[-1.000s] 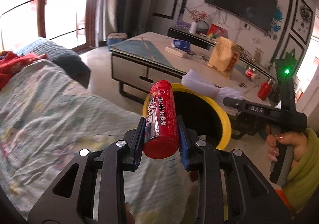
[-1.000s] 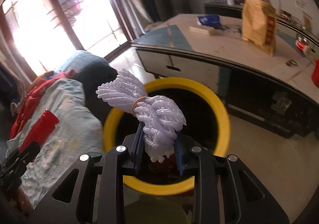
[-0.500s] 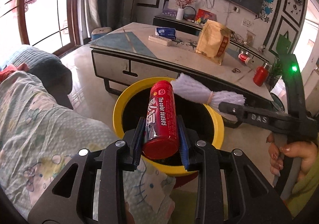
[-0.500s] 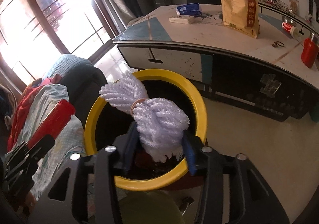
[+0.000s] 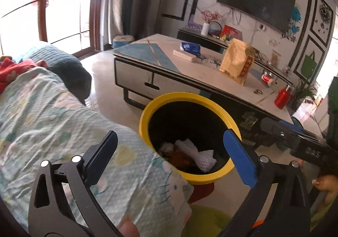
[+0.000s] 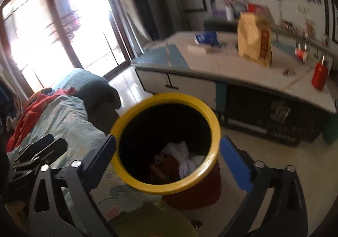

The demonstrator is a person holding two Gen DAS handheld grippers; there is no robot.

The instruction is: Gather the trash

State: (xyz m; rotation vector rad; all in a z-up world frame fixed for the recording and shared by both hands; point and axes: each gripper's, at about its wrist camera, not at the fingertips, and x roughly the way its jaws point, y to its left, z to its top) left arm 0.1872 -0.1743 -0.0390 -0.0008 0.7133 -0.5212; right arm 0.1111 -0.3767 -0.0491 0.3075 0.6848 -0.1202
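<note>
Above the yellow-rimmed round trash bin, left gripper and right gripper both hung released, empty; white foam net wrapper lay inside it.

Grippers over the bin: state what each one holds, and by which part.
Nothing. The left gripper and right gripper are both open and empty; the white foam net lies inside the yellow-rimmed bin.

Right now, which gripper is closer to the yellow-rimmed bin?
Right, though barely. The right gripper hangs open directly over the bin, rim between its fingers. The left gripper, also open, sits over the bin's near edge beside the blanket.
</note>
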